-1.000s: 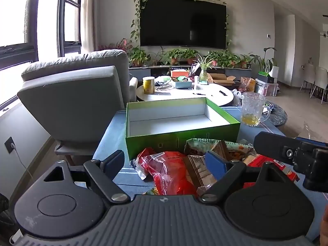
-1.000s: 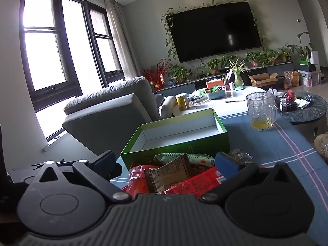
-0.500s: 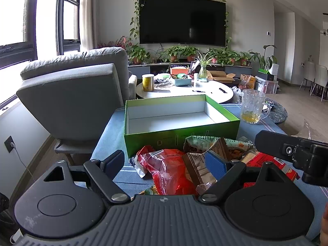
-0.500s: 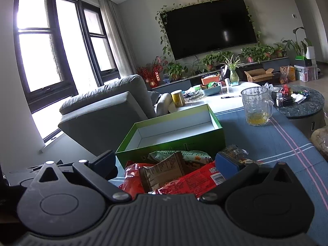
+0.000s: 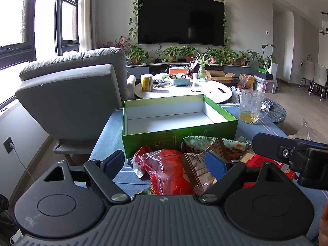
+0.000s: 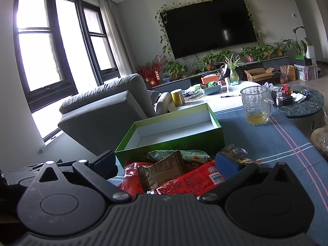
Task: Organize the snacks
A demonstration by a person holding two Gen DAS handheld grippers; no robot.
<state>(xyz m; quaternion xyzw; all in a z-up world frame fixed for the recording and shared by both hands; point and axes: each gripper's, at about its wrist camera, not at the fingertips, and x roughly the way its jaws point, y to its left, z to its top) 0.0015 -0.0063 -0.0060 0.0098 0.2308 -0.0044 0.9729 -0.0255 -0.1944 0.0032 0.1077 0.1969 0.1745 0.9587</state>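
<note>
I hold my left gripper (image 5: 164, 160) and right gripper (image 6: 166, 162) spread wide, empty, over the snack packets (image 5: 176, 168) heaped just before the green box (image 5: 176, 131), ready for loading.

Glossy crinkled plastic snack packets (image 5: 170, 170); matt green card box (image 5: 178, 121), white inside; woven blue cloth (image 6: 266, 139); clear moulded glass mug (image 6: 256, 106); matt black plastic grippers.
</note>
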